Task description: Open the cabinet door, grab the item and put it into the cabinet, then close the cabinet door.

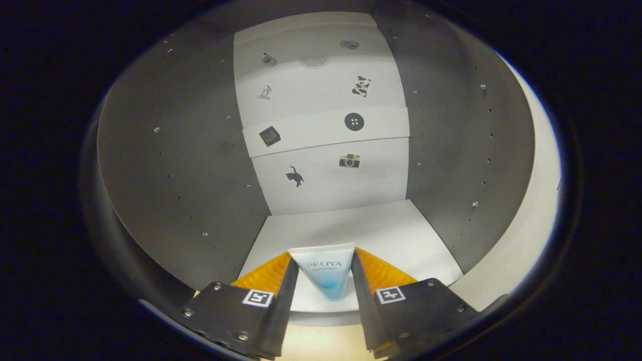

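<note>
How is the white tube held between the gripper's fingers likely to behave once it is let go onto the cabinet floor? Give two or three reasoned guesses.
The tube tapers from a wide flat end to a narrow one, so it probably lies flat rather than rolls. It looks like soft plastic, so the gripper pressing both sides may dent it. Its smooth skin could slip on the cabinet floor.

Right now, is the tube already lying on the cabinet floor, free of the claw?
No, the tube sits clamped between both fingers of the claw, held over the cabinet floor.
</note>
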